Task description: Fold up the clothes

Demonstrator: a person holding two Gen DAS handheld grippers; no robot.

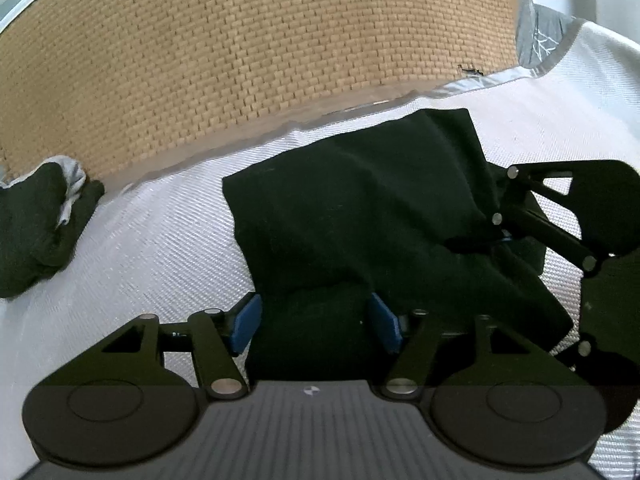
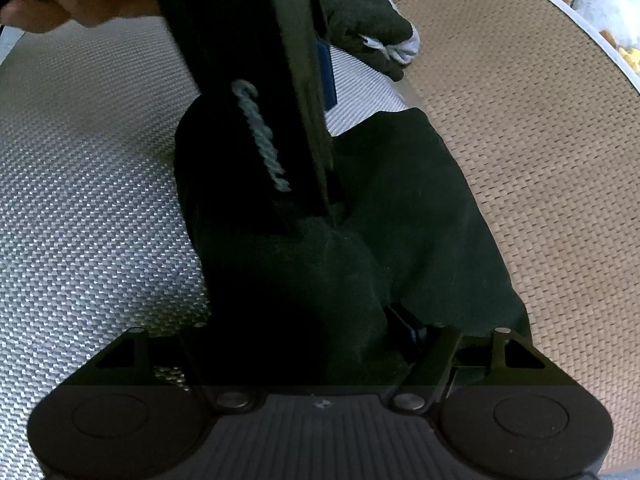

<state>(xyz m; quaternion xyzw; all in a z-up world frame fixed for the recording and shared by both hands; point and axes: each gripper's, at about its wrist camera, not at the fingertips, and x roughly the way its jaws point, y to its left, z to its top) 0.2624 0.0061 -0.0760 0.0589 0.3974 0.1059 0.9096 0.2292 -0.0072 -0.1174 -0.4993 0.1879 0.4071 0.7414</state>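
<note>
We see the dark green garment [image 1: 360, 200] lying folded on the silver woven sheet [image 1: 160, 240], beside the tan woven mat [image 1: 240, 60]. Our left gripper [image 1: 316, 322] stands fairly wide, blue pads [image 1: 246, 322] flanking a fold of the cloth, grip unclear. Whether our right gripper [image 2: 308, 344] pinches the cloth bunched between its fingers, we cannot tell; another crumpled garment [image 1: 36, 232] lies well apart.

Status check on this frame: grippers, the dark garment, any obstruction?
Left gripper straddles dark garment near edge, grip unclear. Right gripper buried in same cloth, state unclear. Second bundle lies apart, nothing blocking.
</note>
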